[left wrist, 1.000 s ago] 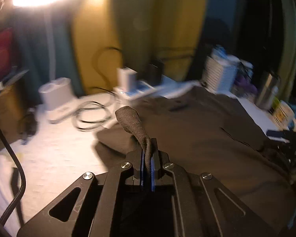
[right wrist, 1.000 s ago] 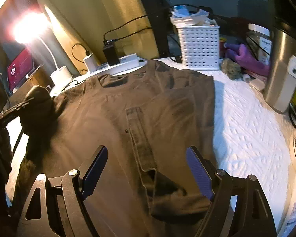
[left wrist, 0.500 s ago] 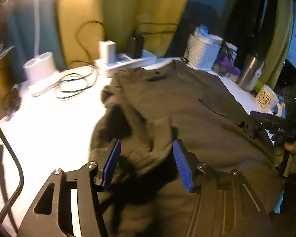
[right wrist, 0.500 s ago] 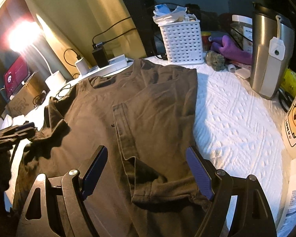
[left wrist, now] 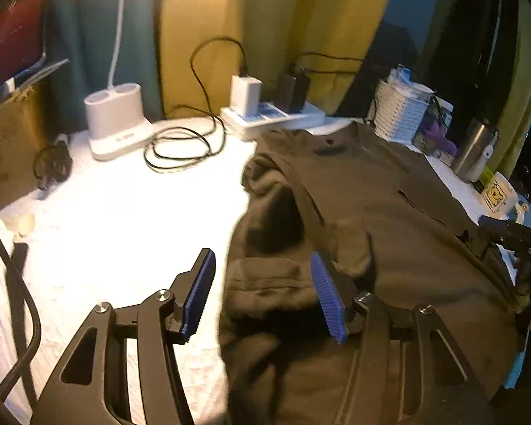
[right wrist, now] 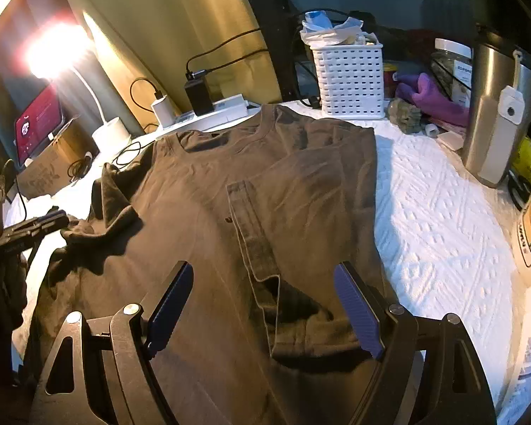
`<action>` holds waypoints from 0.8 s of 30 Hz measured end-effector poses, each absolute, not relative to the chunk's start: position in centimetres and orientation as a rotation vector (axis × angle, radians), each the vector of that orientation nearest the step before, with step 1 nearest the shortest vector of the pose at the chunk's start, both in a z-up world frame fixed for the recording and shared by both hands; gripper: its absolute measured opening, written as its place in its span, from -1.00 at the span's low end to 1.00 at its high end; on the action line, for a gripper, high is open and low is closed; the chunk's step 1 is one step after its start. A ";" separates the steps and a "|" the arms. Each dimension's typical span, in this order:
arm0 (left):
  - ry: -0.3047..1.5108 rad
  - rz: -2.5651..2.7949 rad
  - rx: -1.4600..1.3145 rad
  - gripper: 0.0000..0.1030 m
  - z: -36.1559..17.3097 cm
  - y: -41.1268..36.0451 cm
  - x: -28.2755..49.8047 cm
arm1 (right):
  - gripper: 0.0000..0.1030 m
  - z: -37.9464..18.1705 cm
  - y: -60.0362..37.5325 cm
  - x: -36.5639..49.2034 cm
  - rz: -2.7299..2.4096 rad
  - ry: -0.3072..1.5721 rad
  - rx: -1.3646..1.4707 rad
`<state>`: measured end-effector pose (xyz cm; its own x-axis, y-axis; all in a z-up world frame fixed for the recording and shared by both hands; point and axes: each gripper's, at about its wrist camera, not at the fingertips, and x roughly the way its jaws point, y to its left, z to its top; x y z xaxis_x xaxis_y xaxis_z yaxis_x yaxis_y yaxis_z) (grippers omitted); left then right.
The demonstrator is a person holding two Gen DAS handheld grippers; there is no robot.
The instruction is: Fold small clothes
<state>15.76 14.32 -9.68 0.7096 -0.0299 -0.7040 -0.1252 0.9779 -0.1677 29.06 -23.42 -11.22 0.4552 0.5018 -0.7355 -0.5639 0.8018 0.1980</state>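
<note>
On the white quilted table [right wrist: 442, 219] a dark brown T-shirt [right wrist: 272, 184] lies spread out, collar toward the power strip [left wrist: 272, 118] and white basket [right wrist: 350, 81] at the far edge. Its right side is folded inward, the sleeve lying over the chest; its left sleeve [left wrist: 276, 209] sits bunched and rumpled at the shirt's edge. Both tools have their jaws released and grasp nothing: the left gripper [left wrist: 262, 294] hovers over the crumpled sleeve, the right gripper [right wrist: 265, 308] over the lower part of the shirt. A steel tumbler [right wrist: 495, 113] stands to the right.
</note>
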 end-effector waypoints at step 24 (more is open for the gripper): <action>0.994 -0.326 -0.106 -0.64 -12.5 7.7 13.1 | 0.61 -12.0 -22.4 28.9 0.673 0.905 -0.081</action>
<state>13.13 7.70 -12.46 0.5016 -0.3175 -0.8047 0.2216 0.9463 -0.2353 28.90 -22.41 -12.01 0.4289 0.5058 -0.7485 -0.5719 0.7934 0.2085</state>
